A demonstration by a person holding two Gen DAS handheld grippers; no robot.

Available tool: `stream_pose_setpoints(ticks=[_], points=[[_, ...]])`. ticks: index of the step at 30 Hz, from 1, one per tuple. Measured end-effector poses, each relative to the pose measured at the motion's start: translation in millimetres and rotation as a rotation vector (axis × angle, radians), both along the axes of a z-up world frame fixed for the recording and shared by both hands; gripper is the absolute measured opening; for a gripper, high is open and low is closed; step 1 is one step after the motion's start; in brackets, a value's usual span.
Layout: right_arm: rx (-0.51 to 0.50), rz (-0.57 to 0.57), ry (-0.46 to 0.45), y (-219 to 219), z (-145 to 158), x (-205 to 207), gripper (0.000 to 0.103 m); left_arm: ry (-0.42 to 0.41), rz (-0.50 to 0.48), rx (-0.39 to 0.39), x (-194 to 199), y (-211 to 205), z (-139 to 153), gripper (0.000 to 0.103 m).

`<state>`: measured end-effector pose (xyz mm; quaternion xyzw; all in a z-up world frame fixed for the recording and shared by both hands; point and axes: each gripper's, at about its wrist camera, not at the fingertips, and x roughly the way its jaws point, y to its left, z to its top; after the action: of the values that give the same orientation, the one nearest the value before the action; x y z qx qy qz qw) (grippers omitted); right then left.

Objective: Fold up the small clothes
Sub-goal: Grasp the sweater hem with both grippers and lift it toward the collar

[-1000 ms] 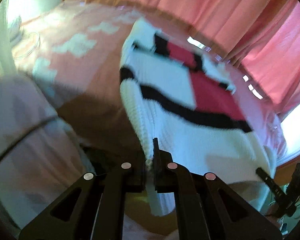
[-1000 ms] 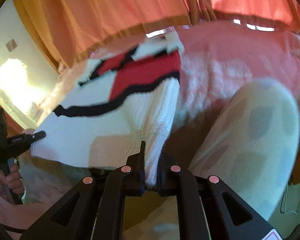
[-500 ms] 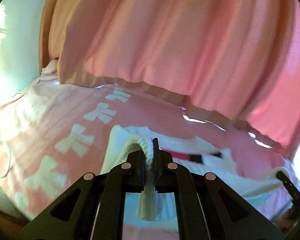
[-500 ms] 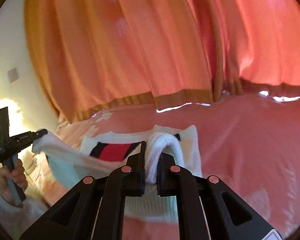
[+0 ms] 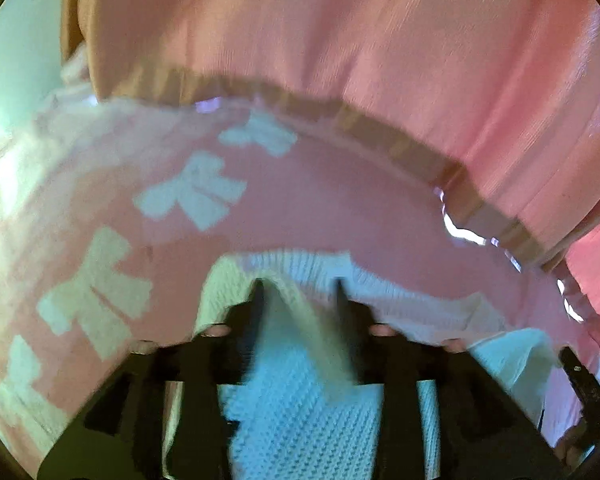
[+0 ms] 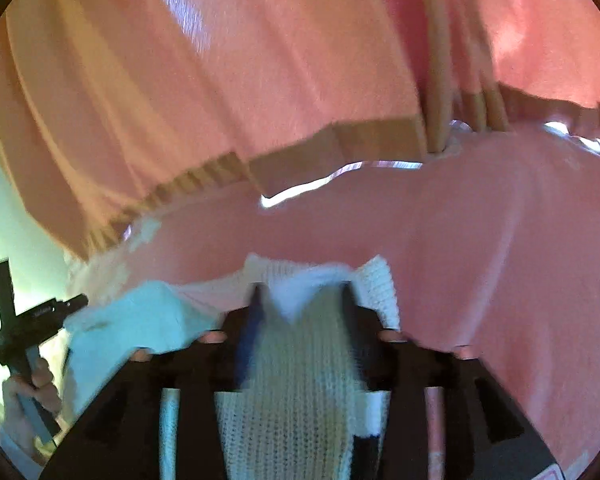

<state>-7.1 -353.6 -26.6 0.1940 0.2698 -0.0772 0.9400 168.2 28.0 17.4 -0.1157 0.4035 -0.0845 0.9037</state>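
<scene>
My left gripper [image 5: 296, 284] and right gripper [image 6: 300, 288] have just opened; the white knit sweater [image 5: 300, 420] lies loose between each one's parted jaws.

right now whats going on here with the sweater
A person is folding a white knit sweater on a pink bedspread with a hand-held gripper in each hand. The left hand-held gripper and right hand-held gripper have just been opening; knit still lies between the parted fingers, the fold laid toward the pink curtain.
</scene>
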Motion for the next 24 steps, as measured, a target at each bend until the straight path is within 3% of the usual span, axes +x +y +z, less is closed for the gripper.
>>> stream_pose_setpoints(ticks=[1,3,5,8,11,12,13,14,15,16,20,22,24], points=[[-0.025,-0.016,-0.027,1.3,5.8,-5.4,0.065,-0.05,0.029,0.029,-6.7,2.0,7.4,0.065],[-0.082,-0.015,-0.052,3.1,15.0,-14.2,0.067,-0.106,0.025,0.071,-13.6,0.9,15.3,0.067],[-0.107,-0.01,0.002,4.2,12.5,-16.1,0.067,-0.11,-0.017,0.106,-20.5,-2.8,16.4,0.069],[-0.068,0.038,0.107,6.3,-7.0,-27.7,0.067,-0.053,-0.088,0.13,-29.1,-7.1,-0.6,0.075],[-0.083,0.09,0.178,11.7,-23.4,-33.2,0.064,0.071,-0.119,0.164,-25.2,-10.0,-29.9,0.075],[-0.094,0.1,0.202,13.1,-29.9,-32.0,0.056,0.101,-0.12,0.155,-23.9,-9.9,-37.0,0.07],[-0.086,0.114,0.222,14.1,-36.5,-30.4,0.049,0.139,-0.127,0.133,-21.2,-9.5,-45.1,0.055],[-0.064,0.135,0.249,13.7,-45.3,-26.4,0.021,0.158,-0.126,0.133,-20.4,-9.7,-49.5,0.049],[-0.066,0.128,0.267,14.2,-49.0,-24.8,0.01,0.145,-0.116,0.153,-20.9,-10.2,-48.9,0.032],[-0.076,0.116,0.259,13.6,-48.5,-24.8,0.009,0.13,-0.118,0.16,-21.3,-10.0,-45.4,0.018],[-0.134,0.081,0.067,15.8,-1.1,-49.3,0.007,0.112,-0.053,0.08,-18.3,10.7,-25.6,0.016],[-0.17,0.045,0.113,9.4,-4.2,-46.8,0.007,0.132,-0.005,0.123,-14.1,17.0,-32.9,0.009],[-0.126,0.031,0.289,-4.4,-41.6,-29.6,0.008,0.178,0.01,0.146,-8.0,19.5,-49.8,0.009]])
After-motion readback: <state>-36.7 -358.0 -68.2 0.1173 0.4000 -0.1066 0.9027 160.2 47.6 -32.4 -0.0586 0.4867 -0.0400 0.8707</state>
